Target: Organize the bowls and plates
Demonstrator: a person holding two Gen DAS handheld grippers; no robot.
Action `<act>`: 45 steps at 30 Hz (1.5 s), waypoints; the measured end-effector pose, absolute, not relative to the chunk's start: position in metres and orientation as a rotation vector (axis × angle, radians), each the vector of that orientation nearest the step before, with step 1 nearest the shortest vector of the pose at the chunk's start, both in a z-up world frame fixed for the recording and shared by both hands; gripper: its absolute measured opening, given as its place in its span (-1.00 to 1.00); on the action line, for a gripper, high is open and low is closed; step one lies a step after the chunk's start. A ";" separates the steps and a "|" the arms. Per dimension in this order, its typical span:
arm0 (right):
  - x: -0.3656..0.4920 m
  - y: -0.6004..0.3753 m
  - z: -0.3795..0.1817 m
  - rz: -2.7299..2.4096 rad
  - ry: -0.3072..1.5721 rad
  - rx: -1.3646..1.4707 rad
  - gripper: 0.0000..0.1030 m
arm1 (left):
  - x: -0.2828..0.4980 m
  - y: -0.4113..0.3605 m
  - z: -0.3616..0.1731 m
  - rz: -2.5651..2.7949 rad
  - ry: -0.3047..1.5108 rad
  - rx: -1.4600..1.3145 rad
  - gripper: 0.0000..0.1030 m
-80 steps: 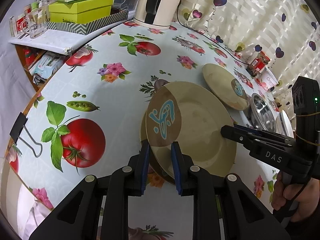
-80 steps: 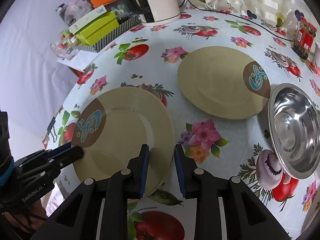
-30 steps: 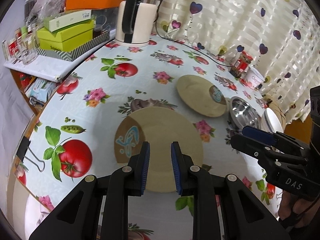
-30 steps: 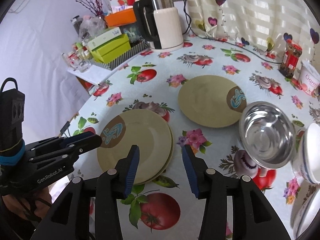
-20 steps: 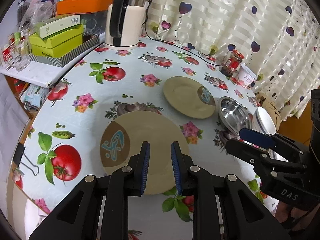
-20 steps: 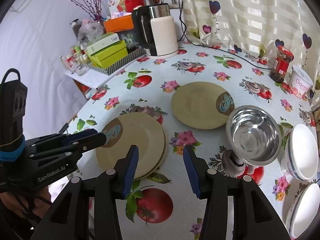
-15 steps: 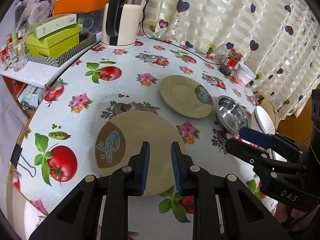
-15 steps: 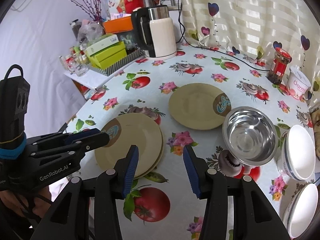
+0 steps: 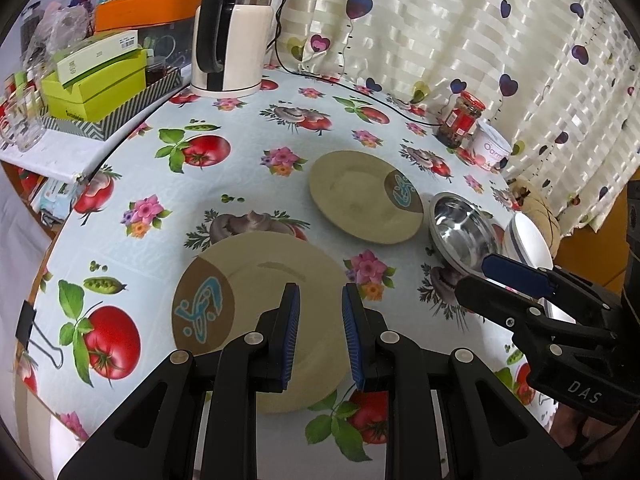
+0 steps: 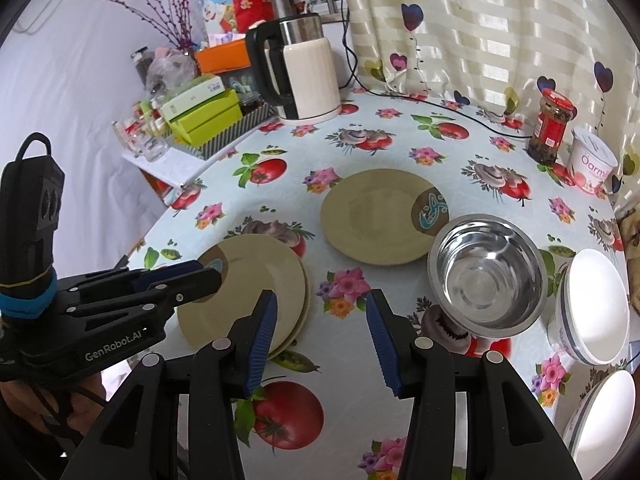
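Hovering above the tabletop (image 10: 280, 152), I hold both grippers empty. My left gripper (image 9: 318, 336) has its fingers a little apart with nothing between them, low in the left wrist view over the near stack of plates (image 9: 264, 304). My right gripper (image 10: 320, 340) has its fingers spread wide and released, at the bottom centre of the right wrist view.

The stack of plates (image 10: 256, 280) lies at lower left of that frame, its top plate sitting slightly off its partner. A single plate (image 10: 380, 220) lies flat at the centre, well apart from the stack, and just beside it to the right sits the steel bowl (image 10: 486, 272). Two white bowls (image 10: 592, 308) crowd the right edge.

I judge the single plate comes next. I would come in low at its near rim, away from the steel bowl, pinch the edge firmly, lift it level, and set it down squarely on the stack.
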State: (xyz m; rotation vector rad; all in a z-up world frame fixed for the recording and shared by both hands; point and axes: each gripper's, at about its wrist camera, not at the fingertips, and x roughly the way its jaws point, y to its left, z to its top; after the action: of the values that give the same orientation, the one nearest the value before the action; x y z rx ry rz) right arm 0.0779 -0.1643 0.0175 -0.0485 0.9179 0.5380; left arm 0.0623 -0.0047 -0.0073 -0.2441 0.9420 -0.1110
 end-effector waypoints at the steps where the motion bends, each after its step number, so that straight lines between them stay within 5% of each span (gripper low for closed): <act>1: 0.079 -0.165 0.018 0.537 0.918 -0.047 -0.10 | 0.063 -0.005 -0.007 -0.112 0.940 -0.242 -0.56; 33: 0.131 -0.178 0.021 0.501 0.930 -0.034 -0.10 | 0.118 -0.005 -0.020 -0.136 0.967 -0.290 -0.55; 45: 0.180 -0.185 0.014 0.485 0.962 -0.038 -0.07 | 0.149 -0.005 -0.030 -0.134 0.982 -0.314 -0.40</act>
State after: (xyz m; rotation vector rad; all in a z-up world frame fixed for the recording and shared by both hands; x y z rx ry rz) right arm 0.1796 -0.1845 0.0136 -0.0384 0.9623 0.4853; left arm 0.1492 -0.0050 -0.0304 -0.3140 0.9818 -0.1344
